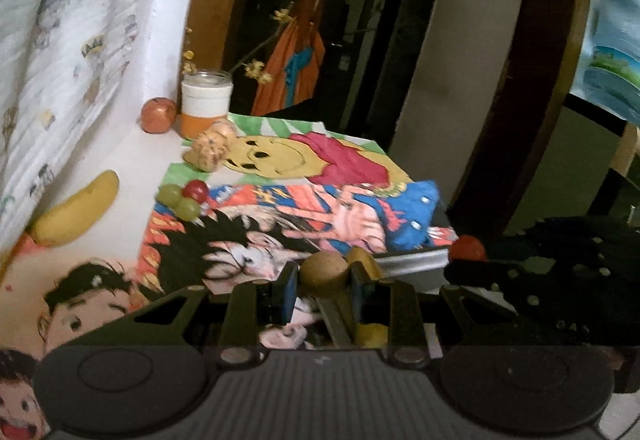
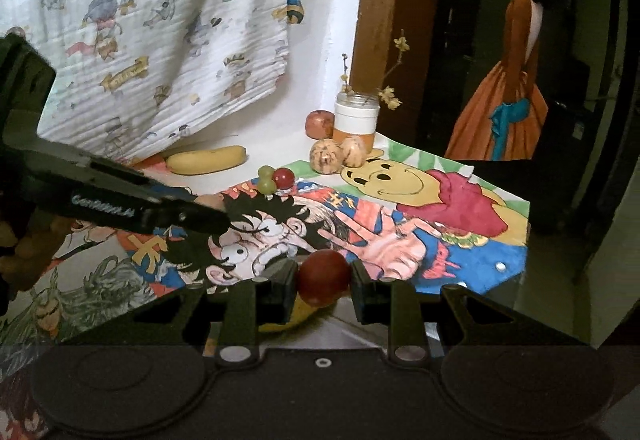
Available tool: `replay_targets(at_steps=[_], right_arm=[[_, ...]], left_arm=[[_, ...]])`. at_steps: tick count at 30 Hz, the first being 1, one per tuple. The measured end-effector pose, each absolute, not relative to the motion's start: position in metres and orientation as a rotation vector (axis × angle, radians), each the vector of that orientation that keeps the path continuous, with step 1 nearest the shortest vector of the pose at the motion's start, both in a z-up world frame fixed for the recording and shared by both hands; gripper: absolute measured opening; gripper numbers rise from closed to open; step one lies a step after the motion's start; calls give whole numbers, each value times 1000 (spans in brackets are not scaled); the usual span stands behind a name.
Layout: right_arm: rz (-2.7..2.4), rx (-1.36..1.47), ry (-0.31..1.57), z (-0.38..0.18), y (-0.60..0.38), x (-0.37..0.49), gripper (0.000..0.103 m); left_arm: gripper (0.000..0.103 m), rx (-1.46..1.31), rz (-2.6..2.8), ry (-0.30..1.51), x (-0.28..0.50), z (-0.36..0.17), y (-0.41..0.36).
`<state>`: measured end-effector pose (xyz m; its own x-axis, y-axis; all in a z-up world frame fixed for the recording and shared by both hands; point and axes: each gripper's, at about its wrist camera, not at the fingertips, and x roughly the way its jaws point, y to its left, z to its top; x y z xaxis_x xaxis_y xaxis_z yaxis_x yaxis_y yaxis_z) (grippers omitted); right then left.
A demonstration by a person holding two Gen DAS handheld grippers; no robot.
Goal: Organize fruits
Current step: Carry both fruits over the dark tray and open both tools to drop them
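My left gripper [image 1: 325,282] is shut on a small round brown fruit [image 1: 322,267], held above the cartoon-printed table cover [image 1: 280,208]. My right gripper [image 2: 324,286] is shut on a round dark red fruit [image 2: 322,274]; the left wrist view shows that red fruit [image 1: 466,248] at the right. On the table behind lie a banana [image 2: 206,160], a small bunch of green and red grapes [image 2: 274,178], two speckled pale fruits [image 2: 326,156] and a reddish apple [image 2: 319,124]. Something yellow [image 2: 294,316] lies just under the red fruit, partly hidden.
A glass jar [image 2: 356,118] with dried flower stems stands by the apple against the white wall. A printed cloth [image 2: 160,20] hangs at the left. A brown door frame [image 2: 380,0] and a dark opening lie beyond the table's right edge. A grey metal surface [image 2: 352,328] sits below my right gripper.
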<state>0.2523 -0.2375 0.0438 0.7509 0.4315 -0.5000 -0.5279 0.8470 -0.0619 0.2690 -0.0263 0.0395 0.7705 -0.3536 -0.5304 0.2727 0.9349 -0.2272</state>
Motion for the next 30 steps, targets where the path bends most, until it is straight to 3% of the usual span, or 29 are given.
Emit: replay_targets(at_steps=[13, 30], right_arm=[[520, -183, 518, 34, -256, 223, 30], [441, -194, 547, 12, -289, 247, 30]], left_arm=[[30, -106, -381, 656, 230, 26, -56], [30, -70, -435, 710, 268, 15, -102]])
